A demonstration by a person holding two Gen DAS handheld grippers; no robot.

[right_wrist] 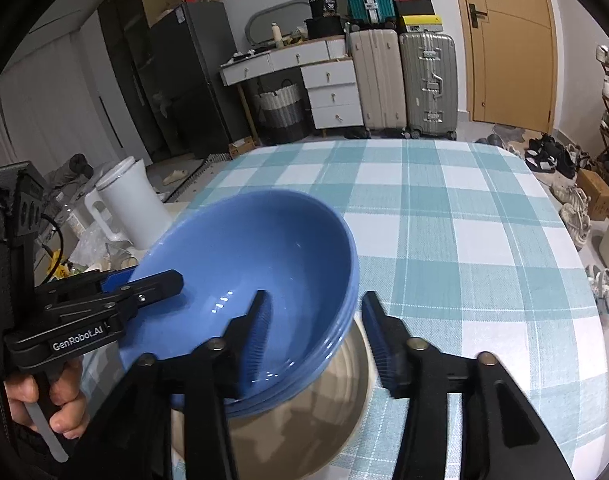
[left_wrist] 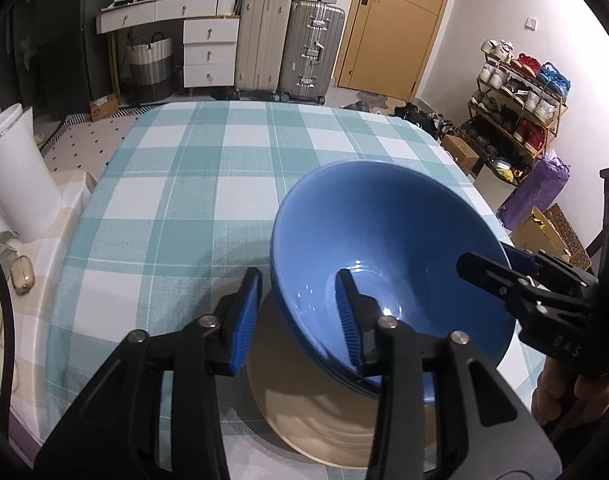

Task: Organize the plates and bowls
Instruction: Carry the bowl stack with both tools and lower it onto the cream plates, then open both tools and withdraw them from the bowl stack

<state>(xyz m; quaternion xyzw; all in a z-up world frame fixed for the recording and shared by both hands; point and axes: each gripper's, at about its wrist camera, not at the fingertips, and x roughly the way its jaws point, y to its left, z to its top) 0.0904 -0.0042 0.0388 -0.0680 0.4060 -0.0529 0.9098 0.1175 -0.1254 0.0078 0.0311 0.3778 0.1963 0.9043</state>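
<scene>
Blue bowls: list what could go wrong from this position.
1. The blue bowls sit tilted on the beige plates; with both the left gripper and the right gripper open astride opposite rims, a one-sided squeeze or lift could tip the stack further.
2. Several bowls are nested, so a grip may catch only the top rim and leave the others to slide out.
3. The plates lie near the table's front edge, so a shove could push them off.

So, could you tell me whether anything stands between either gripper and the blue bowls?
Nothing visible does. The left gripper and the right gripper each already straddle the rim of the blue bowls, open, on opposite sides.
</scene>
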